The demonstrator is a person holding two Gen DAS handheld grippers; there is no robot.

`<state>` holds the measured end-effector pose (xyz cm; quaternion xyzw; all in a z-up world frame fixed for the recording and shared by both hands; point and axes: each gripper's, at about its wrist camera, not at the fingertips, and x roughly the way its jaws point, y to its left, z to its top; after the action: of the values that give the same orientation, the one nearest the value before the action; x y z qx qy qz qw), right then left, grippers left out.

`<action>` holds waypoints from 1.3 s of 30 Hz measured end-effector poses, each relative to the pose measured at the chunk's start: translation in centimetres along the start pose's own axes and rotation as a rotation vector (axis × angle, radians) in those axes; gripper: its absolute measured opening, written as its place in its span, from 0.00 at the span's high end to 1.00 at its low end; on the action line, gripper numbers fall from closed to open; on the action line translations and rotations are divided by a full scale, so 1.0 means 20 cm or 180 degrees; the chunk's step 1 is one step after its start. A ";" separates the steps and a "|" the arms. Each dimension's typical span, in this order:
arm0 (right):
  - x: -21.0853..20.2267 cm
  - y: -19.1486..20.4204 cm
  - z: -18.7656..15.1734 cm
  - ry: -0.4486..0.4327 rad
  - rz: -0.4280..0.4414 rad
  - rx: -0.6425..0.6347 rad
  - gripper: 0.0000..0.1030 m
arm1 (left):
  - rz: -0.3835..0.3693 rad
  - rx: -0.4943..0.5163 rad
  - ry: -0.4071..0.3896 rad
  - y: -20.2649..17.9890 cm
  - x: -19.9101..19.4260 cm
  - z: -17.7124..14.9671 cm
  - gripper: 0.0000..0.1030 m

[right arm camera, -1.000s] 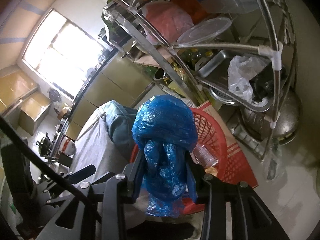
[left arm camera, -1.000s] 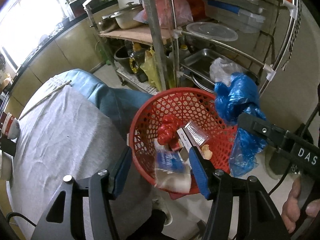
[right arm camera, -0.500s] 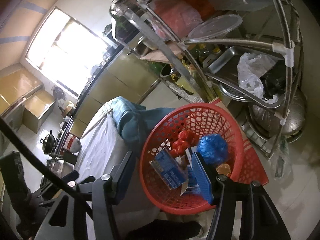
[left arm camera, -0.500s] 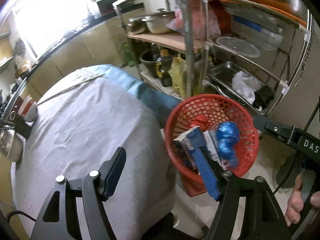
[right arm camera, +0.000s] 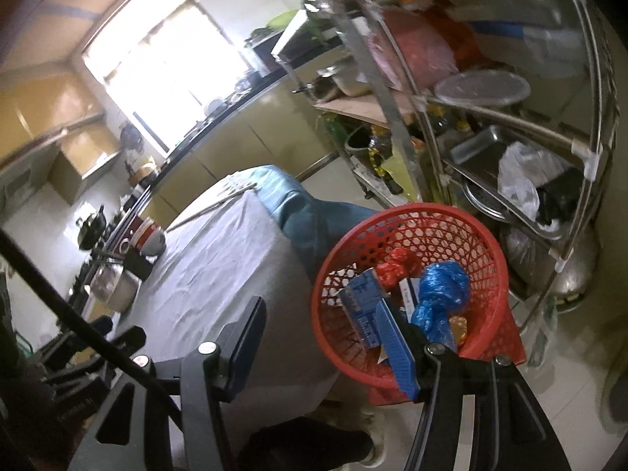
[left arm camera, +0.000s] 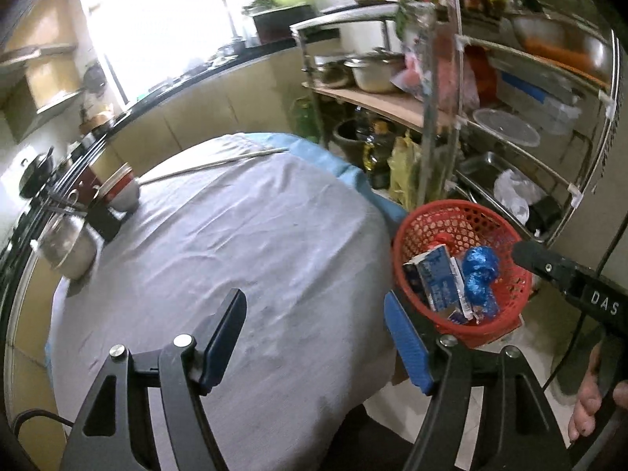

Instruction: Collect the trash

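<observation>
A red mesh basket [left arm camera: 431, 216] stands on the floor right of the table; it also shows in the right wrist view [right arm camera: 412, 216]. It holds a crumpled blue plastic bag [left arm camera: 479, 271] [right arm camera: 439, 294], a blue carton [left arm camera: 439, 278] [right arm camera: 361, 306] and red wrapping [right arm camera: 396, 269]. My left gripper [left arm camera: 314, 329] is open and empty above the grey tablecloth [left arm camera: 235, 251]. My right gripper [right arm camera: 322, 337] is open and empty, up beside the basket's near rim.
A metal rack [left arm camera: 439, 117] with pots, trays and containers stands behind the basket. A steel pot [left arm camera: 66, 247] and stacked bowls [left arm camera: 121, 192] sit at the table's far left. A thin stick [left arm camera: 212, 163] lies at the table's far edge.
My right gripper opened and the blue bag dropped into the basket. Both grippers pulled back and up from the basket; the left one swung over the table.
</observation>
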<state>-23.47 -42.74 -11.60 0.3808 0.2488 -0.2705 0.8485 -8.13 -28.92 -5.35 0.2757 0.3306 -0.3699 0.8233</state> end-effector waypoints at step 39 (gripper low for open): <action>0.90 1.64 0.01 0.0300 0.0711 -0.1759 0.39 | 0.0890 -0.1588 -0.0062 1.57 0.37 -0.08 0.09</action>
<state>10.98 -29.31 -5.99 0.1726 0.3086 -0.0797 0.9320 19.86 -12.86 -5.29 0.1039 0.3623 -0.1626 0.9119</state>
